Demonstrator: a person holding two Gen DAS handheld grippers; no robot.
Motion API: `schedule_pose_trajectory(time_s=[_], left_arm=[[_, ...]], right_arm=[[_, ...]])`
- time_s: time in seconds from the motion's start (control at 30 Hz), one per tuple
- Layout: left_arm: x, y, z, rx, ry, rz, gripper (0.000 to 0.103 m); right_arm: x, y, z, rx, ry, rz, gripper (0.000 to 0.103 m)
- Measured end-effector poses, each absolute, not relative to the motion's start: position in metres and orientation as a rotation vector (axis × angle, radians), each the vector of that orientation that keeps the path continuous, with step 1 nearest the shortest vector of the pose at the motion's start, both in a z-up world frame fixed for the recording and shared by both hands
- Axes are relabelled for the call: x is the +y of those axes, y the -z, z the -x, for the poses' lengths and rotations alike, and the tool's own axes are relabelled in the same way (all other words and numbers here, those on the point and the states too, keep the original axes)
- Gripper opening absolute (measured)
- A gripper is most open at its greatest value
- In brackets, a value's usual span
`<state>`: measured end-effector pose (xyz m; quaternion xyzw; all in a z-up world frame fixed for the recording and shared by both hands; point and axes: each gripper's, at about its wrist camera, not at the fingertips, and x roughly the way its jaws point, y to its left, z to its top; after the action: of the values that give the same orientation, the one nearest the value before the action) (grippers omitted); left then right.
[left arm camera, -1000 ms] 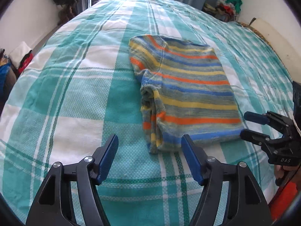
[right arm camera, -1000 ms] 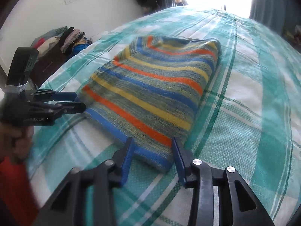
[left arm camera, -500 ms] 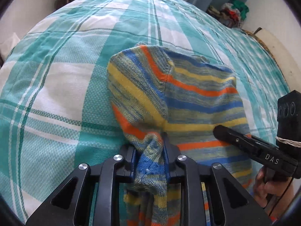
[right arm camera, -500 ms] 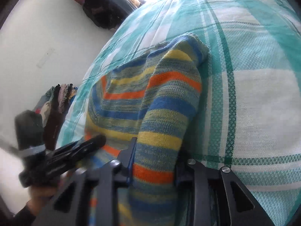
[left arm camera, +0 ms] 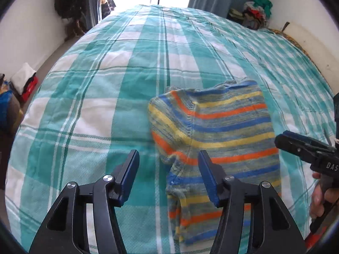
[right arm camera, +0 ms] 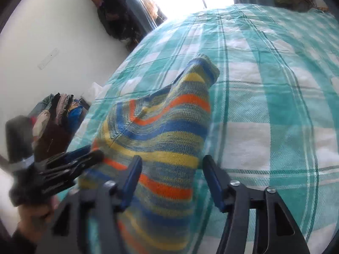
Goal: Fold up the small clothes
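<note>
Striped sweater (left arm camera: pixel 214 139): knitted, in bands of blue, yellow, orange and grey-green. It lies folded on the bed, ahead of both tools. In the left wrist view its main panel sits ahead and to the right of the left gripper, with a narrower part running back toward the camera under the right-hand finger. In the right wrist view the sweater (right arm camera: pixel 161 139) fills the space ahead of the right gripper, and one corner stands up in a peak at the far end.

Left gripper (left arm camera: pixel 168 176): jaws apart, having just been opening. Part of the sweater lies in the gap between the fingers, but the pads do not press on it. The left finger (left arm camera: pixel 129 175) is over bare bedspread.

Right gripper (right arm camera: pixel 171 182): jaws wide, also having just been opening. The sweater lies between and below the fingers, unclamped; whether the cloth brushes the left pad cannot be told.

Bedspread (left arm camera: pixel 89 110): teal and white check, wrinkled, covering the whole bed under both tools.

Each tool shows in the other's view: the right gripper (left arm camera: pixel 296 146) at the right edge beside the sweater, with a hand (left arm camera: pixel 320 199) on its handle; the left gripper (right arm camera: pixel 70 163) at the left, blurred, its tips touching or just beside the sweater's edge.

Clothes pile (right arm camera: pixel 55 116): on the floor, left of the bed.
</note>
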<state>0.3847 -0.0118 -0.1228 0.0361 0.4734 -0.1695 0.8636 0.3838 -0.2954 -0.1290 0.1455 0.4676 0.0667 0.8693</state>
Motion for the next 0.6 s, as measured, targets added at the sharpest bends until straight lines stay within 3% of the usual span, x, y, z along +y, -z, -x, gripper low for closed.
schedule_pose_trajectory(time_s=[0.07,0.13,0.2,0.4,0.6], left_arm=[[-0.006,0.128,-0.35,0.976,0.324,-0.136,0.071],[-0.002,0.124,-0.316,0.95,0.281,-0.178,0.092],[-0.003,0.114,-0.29,0.91,0.243,-0.211,0.098],[0.0,0.081,-0.249,0.865,0.063,-0.232,0.1],[0.014,0.057,-0.234,0.888,0.06,-0.162,0.1]], right_arm=[[-0.308,0.138,-0.355,1.005,-0.092,-0.262,0.076],[-0.315,0.14,-0.32,1.033,-0.055,-0.21,0.077],[-0.311,0.134,-0.288,1.039,-0.031,-0.169,0.085],[-0.28,0.097,-0.231,0.975,0.011,-0.143,0.099],[-0.239,0.068,-0.22,0.937,0.007,-0.053,0.102]])
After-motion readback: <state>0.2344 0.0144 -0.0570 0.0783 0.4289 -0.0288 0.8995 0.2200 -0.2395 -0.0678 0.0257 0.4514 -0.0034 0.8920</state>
